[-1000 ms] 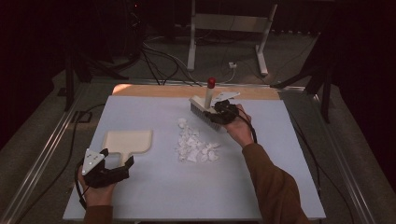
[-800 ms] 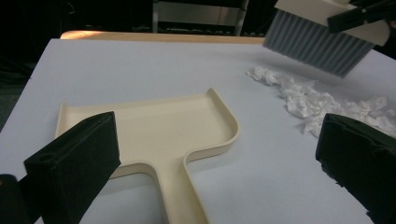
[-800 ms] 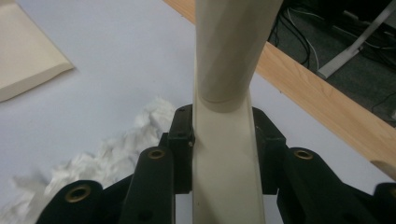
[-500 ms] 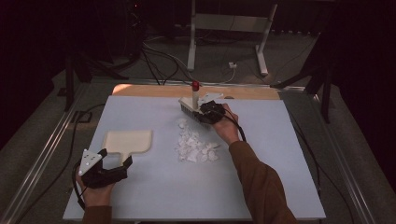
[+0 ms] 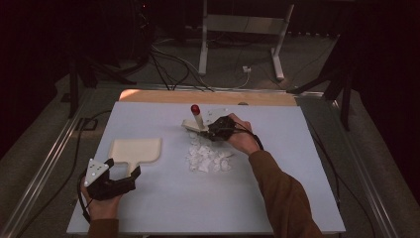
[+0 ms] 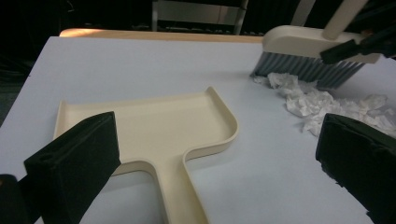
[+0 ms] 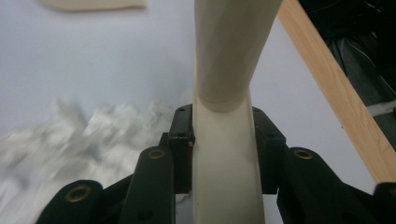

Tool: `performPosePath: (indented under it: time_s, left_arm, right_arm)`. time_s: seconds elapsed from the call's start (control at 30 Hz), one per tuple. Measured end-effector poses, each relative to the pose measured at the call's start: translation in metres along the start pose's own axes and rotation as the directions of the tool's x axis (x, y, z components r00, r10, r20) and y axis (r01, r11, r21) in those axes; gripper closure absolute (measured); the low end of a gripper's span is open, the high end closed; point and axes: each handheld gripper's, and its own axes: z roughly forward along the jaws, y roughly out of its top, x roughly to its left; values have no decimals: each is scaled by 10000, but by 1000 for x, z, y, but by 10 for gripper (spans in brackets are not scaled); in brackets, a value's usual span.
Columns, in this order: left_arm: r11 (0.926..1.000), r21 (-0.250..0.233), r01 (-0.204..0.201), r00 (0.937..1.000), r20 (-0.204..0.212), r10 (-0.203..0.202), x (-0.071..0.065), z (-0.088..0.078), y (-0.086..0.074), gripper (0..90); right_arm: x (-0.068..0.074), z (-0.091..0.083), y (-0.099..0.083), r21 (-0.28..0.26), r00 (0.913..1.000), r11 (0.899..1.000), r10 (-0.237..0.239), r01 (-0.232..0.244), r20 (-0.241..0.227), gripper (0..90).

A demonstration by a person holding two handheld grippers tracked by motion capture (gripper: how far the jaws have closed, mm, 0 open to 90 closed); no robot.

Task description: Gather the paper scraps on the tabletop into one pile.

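Jaws of the right gripper, just above the middle of the high view, are clamped on the cream handle of a small brush, which has a red tip and stands nearly upright; in the right gripper view the handle runs up the centre of the frame, pinched between the two black jaws. The brush's grey bristles touch the table at the upper right of the left gripper view, right at the edge of a heap of crumpled white paper scraps. The left gripper, in the lower left of the high view, is spread wide and holds nothing. Between its jaws lies a cream dustpan, flat on the pale blue-grey table, its handle towards the bottom of the frame, well apart from the scraps.
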Motion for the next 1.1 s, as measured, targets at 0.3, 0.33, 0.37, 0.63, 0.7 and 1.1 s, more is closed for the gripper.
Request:
performPosePath:
  time_s: [0.3,0.33,0.37,0.63,0.7,1.1]
  left_arm:
    - [10000,31,25,10000,-25,-25,-1,0,-1,5]
    - [10000,41,19,10000,-32,-19,-1,0,-1,5]
    - [10000,27,24,10000,-45,-24,-1,0,-1,6]
    - [10000,41,26,10000,-51,-26,-2,1,-1,5]
    - [10000,73,2,10000,-39,-2,-2,1,-1,5]
    - [10000,34,64,10000,-62,-64,0,1,-1,5]
  right_arm:
    - [1,-29,-18,24,9970,9999,-153,155,-763,677]
    - [1,-31,-20,17,9964,9998,-210,212,-821,677]
    - [1,-34,-22,14,9962,9998,-196,198,-846,677]
    - [1,-58,-36,-89,9924,9998,-168,158,-1222,677]
    - [0,-61,-38,-195,9932,9998,-3,-20,-1162,676]
    - [-7,-74,-31,-1155,9872,9805,1585,-1592,-153,676]
